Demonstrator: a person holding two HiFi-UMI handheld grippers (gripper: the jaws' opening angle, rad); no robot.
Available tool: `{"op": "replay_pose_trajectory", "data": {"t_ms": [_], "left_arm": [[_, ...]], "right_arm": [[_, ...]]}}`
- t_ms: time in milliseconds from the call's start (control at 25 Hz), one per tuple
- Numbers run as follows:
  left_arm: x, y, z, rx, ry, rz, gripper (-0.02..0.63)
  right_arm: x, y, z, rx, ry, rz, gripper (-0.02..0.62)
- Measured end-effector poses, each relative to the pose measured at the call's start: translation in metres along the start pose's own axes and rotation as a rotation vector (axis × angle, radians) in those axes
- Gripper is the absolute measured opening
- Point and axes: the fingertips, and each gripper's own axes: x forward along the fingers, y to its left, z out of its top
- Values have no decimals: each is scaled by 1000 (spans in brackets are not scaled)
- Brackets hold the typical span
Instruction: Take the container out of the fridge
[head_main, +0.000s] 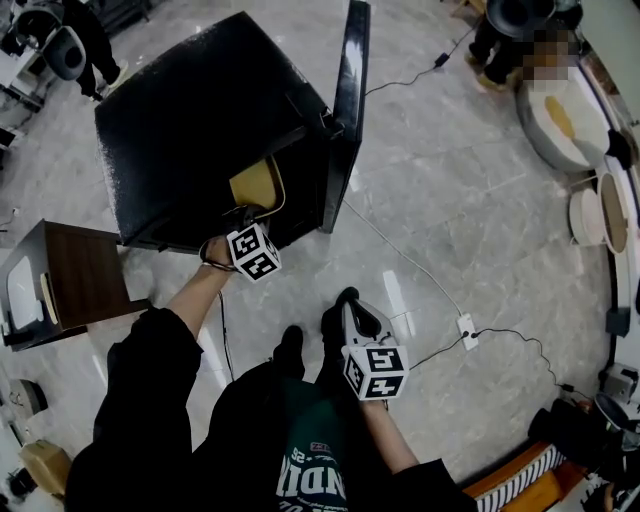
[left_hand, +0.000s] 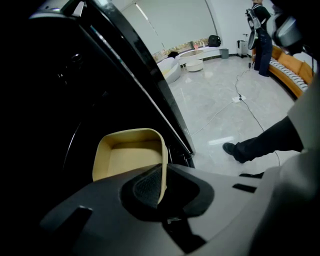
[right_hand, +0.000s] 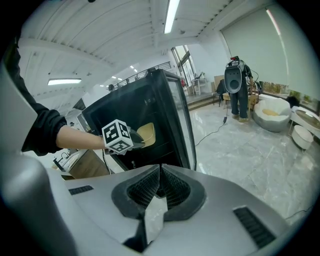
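Container (left_hand: 127, 157): shallow beige tray with its open side towards the camera, sitting at the mouth of the fridge (head_main: 190, 120), left of centre in the left gripper view; partly out past the front edge as seen in the head view.
Fridge door (head_main: 350, 110): swung wide open, edge-on at upper centre of the head view, clear of the tray's way out.
Left gripper (left_hand: 161, 182): jaws pinching the tray's right-hand wall, one pad inside it and one outside; the thin wall stands upright between them.
Right gripper (right_hand: 160, 182): jaws pressed together on nothing, low and right of centre in the head view, well apart from the fridge.
Key relation: the tray lies beyond the left jaws and to their left, so its weight hangs off one side wall; it seems likely to tip towards the ungripped side once free.
Long axis: seems to run in line with the jaws into the cabinet, though the wide lens leaves this uncertain.
Nearer hand: the left, already on the tray.
Next move, as judged: draw it straight back out of the opening.
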Motion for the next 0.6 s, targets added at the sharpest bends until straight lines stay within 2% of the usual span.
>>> {"op": "replay_pose_trajectory", "data": {"t_ms": [160,600], "left_arm": [[-14,-14,-4,38,-1,-45,29],[-75,-48,-7,88,-33,-91,29]], "right_arm": [[1,13,5,-8,-19,14,35],[-10,45,13,-28,-74,21,35]]}}
